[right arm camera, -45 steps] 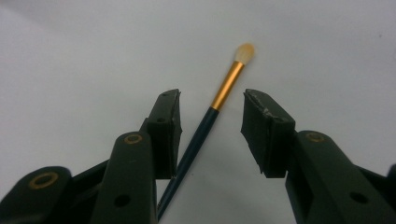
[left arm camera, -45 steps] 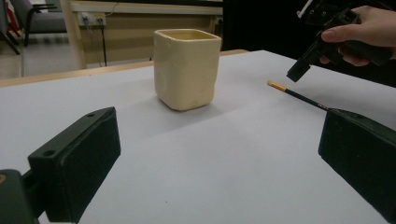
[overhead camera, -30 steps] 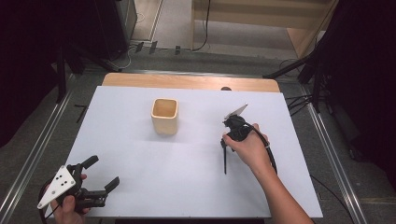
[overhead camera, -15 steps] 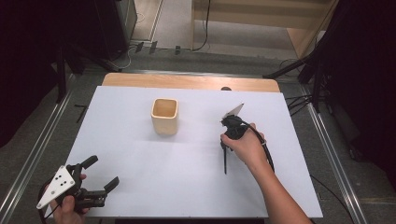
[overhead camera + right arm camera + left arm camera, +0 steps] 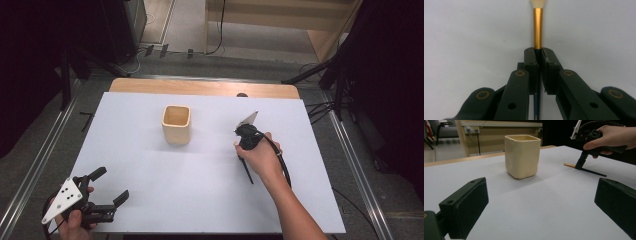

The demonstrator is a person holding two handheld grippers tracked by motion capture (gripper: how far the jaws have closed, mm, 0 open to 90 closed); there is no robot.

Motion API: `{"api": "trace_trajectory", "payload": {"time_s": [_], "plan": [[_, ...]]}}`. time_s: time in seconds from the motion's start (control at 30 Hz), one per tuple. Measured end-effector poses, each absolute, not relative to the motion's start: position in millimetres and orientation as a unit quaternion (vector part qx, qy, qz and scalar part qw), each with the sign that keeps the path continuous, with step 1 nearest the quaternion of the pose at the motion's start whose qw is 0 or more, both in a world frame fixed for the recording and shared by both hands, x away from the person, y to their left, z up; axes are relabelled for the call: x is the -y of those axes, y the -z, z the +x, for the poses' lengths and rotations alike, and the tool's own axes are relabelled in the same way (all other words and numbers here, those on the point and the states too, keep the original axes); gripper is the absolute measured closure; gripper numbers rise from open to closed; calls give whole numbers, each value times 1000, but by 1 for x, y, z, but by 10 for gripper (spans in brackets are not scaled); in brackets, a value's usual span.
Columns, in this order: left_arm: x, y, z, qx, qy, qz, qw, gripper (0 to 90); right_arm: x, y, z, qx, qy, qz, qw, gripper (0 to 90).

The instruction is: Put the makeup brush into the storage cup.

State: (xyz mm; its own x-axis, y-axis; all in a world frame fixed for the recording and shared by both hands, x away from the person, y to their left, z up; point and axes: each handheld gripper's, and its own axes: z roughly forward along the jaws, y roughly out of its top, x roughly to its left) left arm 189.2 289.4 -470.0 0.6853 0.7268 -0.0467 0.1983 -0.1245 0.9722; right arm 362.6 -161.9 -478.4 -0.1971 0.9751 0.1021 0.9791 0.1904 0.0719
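A paintbrush lies flat on the white table. It has a dark handle [image 5: 248, 175], a gold ferrule [image 5: 538, 27] and pale bristles. My right gripper [image 5: 539, 53] points down at the table and is shut on the handle just behind the ferrule. The same gripper [image 5: 241, 149] stands right of the middle of the table. A cream square cup [image 5: 176, 124] stands upright and apart, left of the brush [image 5: 569, 165]. My left gripper [image 5: 114, 183] hovers open near the front left corner, aimed at the cup [image 5: 522, 156], nothing between its jaws.
The white sheet [image 5: 150, 210] covers most of the table, with a strip of bare wood [image 5: 200, 87] along the far edge. Metal rails [image 5: 35, 170] run along both sides of the table. Cables lie on the floor beyond.
My right hand and its gripper have shifted very slightly left at the brush. The left gripper and the cup have stayed put.
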Motion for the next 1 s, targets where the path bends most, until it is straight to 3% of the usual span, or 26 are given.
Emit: {"api": "trace_trajectory", "payload": {"time_s": [0.23, 0.7, 1.0], "plan": [[-287, 471, 192, -327, -225, 713, 578, 0, 168, 477, 357, 769, 101, -631, 15, 847], [-269, 464, 208, -324, -219, 711, 585, 0, 181, 448, 335, 750, 240, -614, -54, 848], [-253, 459, 218, -313, -209, 718, 585, 0, 182, 444, 319, 740, 309, -593, -69, 848]]}}
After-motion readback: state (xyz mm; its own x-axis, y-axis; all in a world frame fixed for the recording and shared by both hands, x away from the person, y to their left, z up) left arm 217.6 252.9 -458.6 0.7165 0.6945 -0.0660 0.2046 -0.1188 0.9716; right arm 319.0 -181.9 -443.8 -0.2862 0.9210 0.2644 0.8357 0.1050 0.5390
